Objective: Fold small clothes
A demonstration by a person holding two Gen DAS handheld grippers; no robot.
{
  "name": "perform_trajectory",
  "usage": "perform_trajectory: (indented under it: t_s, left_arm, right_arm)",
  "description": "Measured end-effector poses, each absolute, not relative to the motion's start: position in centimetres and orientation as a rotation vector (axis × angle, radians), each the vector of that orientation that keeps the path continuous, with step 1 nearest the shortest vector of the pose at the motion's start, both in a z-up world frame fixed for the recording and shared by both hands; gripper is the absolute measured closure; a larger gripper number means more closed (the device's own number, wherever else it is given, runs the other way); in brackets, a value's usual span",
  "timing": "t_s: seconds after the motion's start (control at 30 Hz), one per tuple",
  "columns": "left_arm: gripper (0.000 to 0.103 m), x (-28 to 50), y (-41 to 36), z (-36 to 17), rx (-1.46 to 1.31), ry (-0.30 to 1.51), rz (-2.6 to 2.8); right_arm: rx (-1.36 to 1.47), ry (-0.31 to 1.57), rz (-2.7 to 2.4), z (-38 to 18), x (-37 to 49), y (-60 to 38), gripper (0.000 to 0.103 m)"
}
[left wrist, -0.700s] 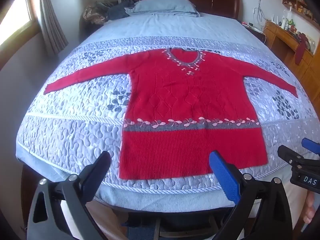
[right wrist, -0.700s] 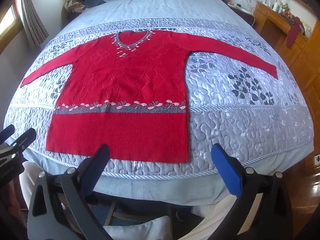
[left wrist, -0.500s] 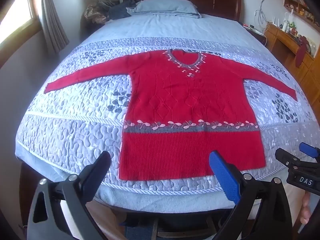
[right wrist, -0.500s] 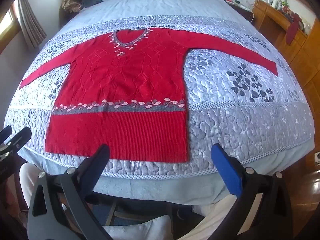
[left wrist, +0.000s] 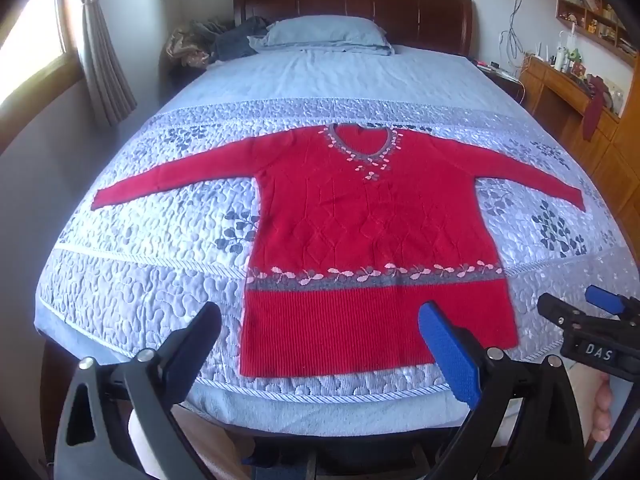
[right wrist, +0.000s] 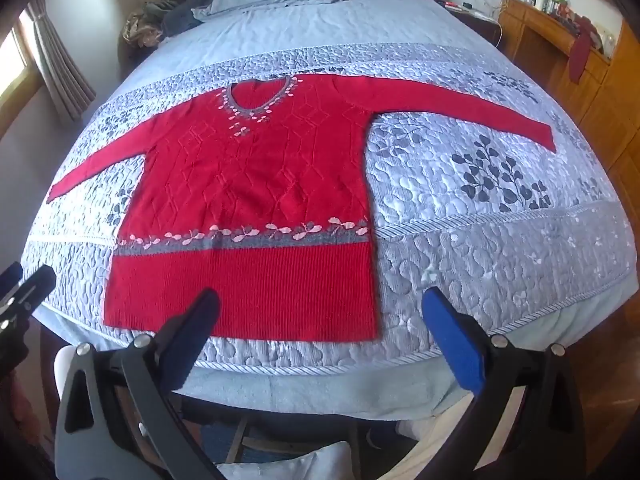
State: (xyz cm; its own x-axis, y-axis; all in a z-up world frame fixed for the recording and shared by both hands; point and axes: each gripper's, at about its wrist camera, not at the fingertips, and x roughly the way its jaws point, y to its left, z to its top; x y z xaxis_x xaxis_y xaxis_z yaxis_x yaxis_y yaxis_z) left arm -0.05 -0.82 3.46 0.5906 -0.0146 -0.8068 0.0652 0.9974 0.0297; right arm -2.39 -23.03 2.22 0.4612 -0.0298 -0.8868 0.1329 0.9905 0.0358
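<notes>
A red knit sweater (left wrist: 368, 232) lies flat and face up on the bed, both sleeves spread out, hem toward me; it also shows in the right wrist view (right wrist: 256, 184). My left gripper (left wrist: 320, 344) is open and empty, held off the foot of the bed just short of the hem. My right gripper (right wrist: 320, 332) is open and empty, near the hem's right corner. The right gripper also shows at the right edge of the left wrist view (left wrist: 588, 328), and the left gripper at the left edge of the right wrist view (right wrist: 20, 292).
The sweater rests on a quilted blue-grey bedspread (left wrist: 132, 288). A pillow (left wrist: 324, 34) and a heap of clothes (left wrist: 208, 42) lie by the dark headboard. A wooden dresser (left wrist: 576, 92) stands at the right, a curtained window (left wrist: 48, 44) at the left.
Both grippers have drawn back and lifted slightly from the foot of the bed, still open. The sweater has not moved.
</notes>
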Motion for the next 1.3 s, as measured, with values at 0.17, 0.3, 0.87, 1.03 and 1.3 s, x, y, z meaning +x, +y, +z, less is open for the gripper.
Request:
perform_trajectory:
  t_s: [0.17, 0.3, 0.87, 1.03, 1.3]
  left_arm:
    - [0.004, 0.3, -0.8, 3.7, 0.055, 0.932, -0.044]
    - [0.004, 0.5, -0.6, 3.6, 0.061, 0.937, -0.041]
    - [0.004, 1.1, -0.1, 2.9, 0.069, 0.952, -0.029]
    - [0.004, 1.3, -0.1, 2.5, 0.077, 0.959, -0.025]
    - [0.004, 1.3, -0.1, 2.2, 0.082, 0.962, -0.017]
  right_arm:
    - [0.088, 1.076, -0.113, 2.5, -2.3, -22.7, 0.003]
    - [0.092, 1.068, -0.126, 2.7, -2.2, -23.2, 0.003]
    - [0.083, 1.065, -0.132, 2.8, -1.8, -23.5, 0.003]
    - [0.083, 1.065, -0.132, 2.8, -1.7, -23.6, 0.003]
    - [0.083, 1.067, -0.127, 2.8, -1.7, -23.6, 0.003]
